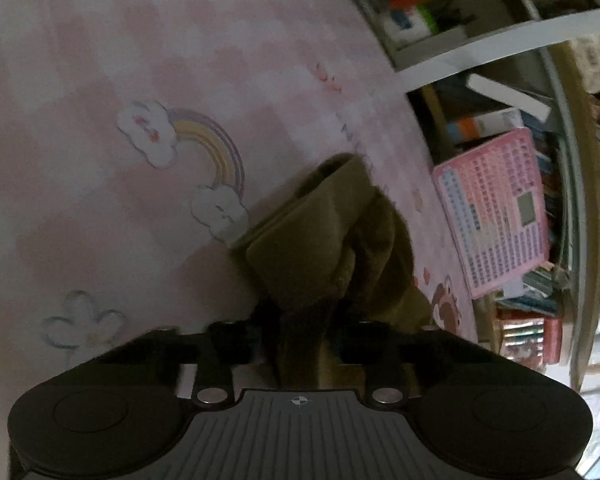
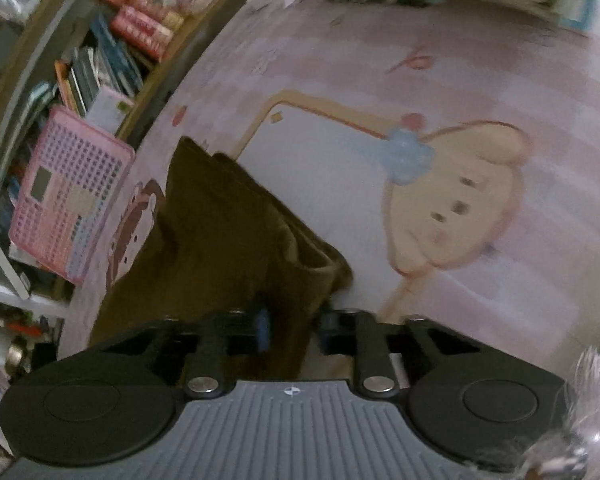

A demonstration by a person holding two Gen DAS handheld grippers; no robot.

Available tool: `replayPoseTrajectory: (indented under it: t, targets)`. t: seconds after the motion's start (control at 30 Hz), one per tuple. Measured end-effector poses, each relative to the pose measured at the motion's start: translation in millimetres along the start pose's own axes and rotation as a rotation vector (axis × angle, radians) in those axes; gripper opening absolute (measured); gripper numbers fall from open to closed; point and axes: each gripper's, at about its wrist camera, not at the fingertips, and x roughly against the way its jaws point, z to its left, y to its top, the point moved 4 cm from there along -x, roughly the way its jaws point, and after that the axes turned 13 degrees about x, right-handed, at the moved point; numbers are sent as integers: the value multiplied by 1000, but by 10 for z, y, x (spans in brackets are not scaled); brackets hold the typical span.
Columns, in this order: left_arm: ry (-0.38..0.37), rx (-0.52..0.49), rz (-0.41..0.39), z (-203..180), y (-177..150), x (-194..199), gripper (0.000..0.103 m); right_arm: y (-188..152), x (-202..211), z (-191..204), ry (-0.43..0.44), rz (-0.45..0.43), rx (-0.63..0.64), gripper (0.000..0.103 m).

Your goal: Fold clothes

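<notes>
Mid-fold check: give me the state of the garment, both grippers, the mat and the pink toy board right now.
Olive garment: bunched, partly folded, lifted at both held edges.
Left gripper: shut on the garment.
Right gripper: shut on the garment.
Pink mat: flat under the garment.
Pink toy board: leaning against the bookshelf.

Home setting, most likely a child's room. Landmark: pink checked play mat (image 1: 148, 52) with cartoon prints, namely a rainbow with clouds (image 1: 188, 152) and a large cream dog face (image 2: 456, 200). Along the mat's edge stands a low bookshelf (image 2: 112, 40) crammed with books. A pink chart board (image 1: 496, 212) leans against the shelf, just beside the mat.
</notes>
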Motion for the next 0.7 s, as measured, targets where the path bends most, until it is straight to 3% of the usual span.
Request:
replayPoseTrajectory:
  t: [0.1,0.17,0.3,0.4,0.47,0.53,0.7]
  targets:
    - [-20,-26,-4,-191,42,-128,10,191,-246,113,18,-5,29,7]
    - [-87,-70,-28,-427,52,-57,8,360,-336,220,32,-20,51,5]
    - [-202,-144,-54,-644,47,166,7,579,-51,564,187,-160,107,5]
    - [-121,-81,-43,-349,157,37,7,478,-73,481,159,-138,113,5]
    - [-65,-33,-25,-125,184,-85,7,355,-270,314,90,-50,77,5]
    - [-72,-34,-29,-49,166,-116,8,233,-397,187,52,-3,38,5]
    - [-62,-82,-29,-79,182,-140,11,190,-349,221,34,-23,68,11]
